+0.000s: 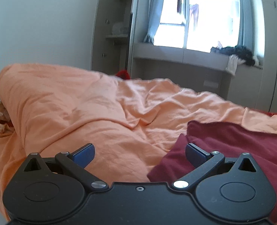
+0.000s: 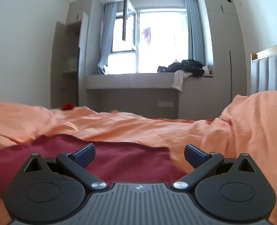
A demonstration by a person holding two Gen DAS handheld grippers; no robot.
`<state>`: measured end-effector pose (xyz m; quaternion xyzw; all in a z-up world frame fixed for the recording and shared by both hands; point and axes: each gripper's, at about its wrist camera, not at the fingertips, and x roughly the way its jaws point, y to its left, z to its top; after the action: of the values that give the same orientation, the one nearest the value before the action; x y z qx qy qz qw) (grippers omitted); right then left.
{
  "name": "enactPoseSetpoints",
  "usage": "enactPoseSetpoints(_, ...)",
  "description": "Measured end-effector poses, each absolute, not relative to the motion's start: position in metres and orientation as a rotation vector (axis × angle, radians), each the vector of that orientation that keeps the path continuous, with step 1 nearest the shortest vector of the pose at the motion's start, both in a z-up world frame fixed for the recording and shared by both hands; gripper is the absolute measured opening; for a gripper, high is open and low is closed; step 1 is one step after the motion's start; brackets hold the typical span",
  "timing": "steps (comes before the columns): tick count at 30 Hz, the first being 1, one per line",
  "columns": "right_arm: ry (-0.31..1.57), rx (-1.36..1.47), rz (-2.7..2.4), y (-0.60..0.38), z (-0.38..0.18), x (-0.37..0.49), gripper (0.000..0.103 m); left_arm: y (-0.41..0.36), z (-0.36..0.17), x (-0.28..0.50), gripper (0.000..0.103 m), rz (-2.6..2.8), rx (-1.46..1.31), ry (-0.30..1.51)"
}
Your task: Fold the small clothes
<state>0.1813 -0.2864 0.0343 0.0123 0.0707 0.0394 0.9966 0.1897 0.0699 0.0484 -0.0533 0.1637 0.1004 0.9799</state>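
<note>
Left gripper (image 1: 140, 156) nearest the lens, blue-padded fingers (image 1: 84, 154) spread wide, nothing between them. Its right finger sits over the near-left edge of a dark red garment (image 1: 232, 146); orange bedsheet (image 1: 82, 112) under the rest. Right gripper (image 2: 139, 155) likewise spread wide and empty, hovering above the same dark red garment (image 2: 119, 159), which lies flat on the near part of the bed. Rumpled sheet beyond. Far side: window (image 2: 157, 43), ledge with a dark clothes pile (image 2: 187, 66).

Garment (image 2: 119, 161) lies on duvet (image 2: 157, 129), before window ledge (image 2: 130, 80).
</note>
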Motion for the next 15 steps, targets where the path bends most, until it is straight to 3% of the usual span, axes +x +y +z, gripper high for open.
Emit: enactPoseSetpoints(15, 0.115, -0.071, 0.173, -0.225, 0.012, 0.172, 0.103, 0.046, 0.025, 0.1, 0.102, 0.081, -0.159, 0.152)
